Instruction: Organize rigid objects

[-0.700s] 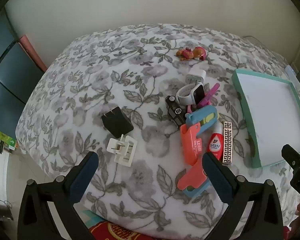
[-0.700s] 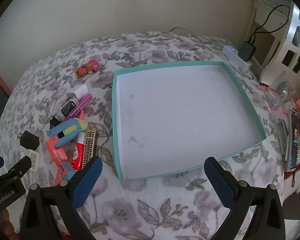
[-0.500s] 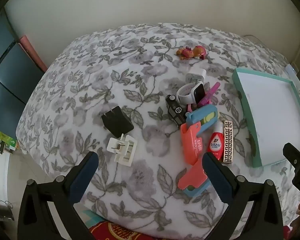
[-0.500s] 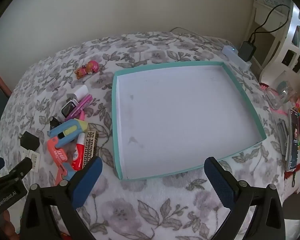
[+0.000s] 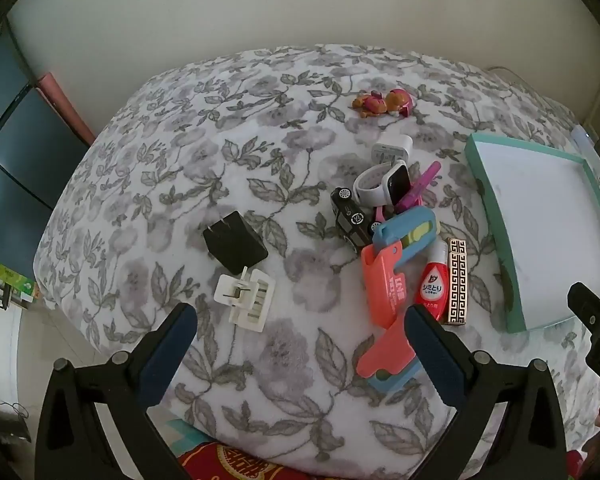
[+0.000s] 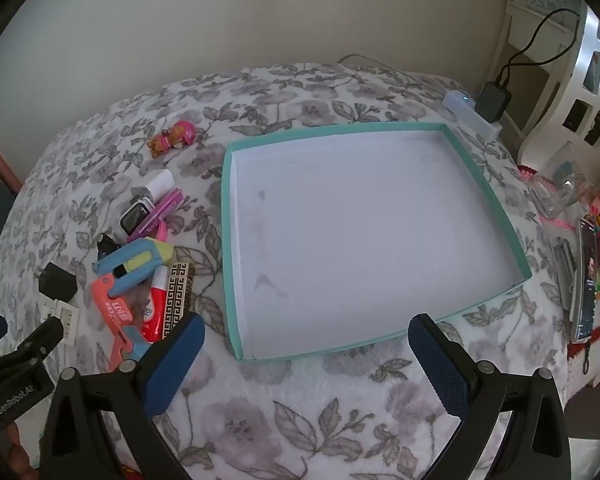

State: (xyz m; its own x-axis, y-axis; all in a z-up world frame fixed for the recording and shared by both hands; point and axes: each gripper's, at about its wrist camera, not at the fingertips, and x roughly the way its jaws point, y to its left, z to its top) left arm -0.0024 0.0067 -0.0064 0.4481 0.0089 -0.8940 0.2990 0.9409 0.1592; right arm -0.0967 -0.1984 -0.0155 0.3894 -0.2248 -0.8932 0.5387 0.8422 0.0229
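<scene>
A shallow teal-rimmed tray with a bare white floor lies on the floral blanket; it also shows in the left wrist view. Left of it lies a pile: white smartwatch, black toy car, blue-yellow cutter, coral clip, red bottle, black-gold patterned bar. A black plug and white plug lie apart, further left. My left gripper is open and empty above the blanket near the plugs. My right gripper is open and empty over the tray's near rim.
A pink toy figure and a white charger cube lie behind the pile. A power adapter with cable sits at the far right. A phone and clutter lie along the right edge. The blanket drops off at the left and near sides.
Both grippers drifted slightly; the scene shifted a little in both views. Nothing was taken hold of or moved on the blanket.
</scene>
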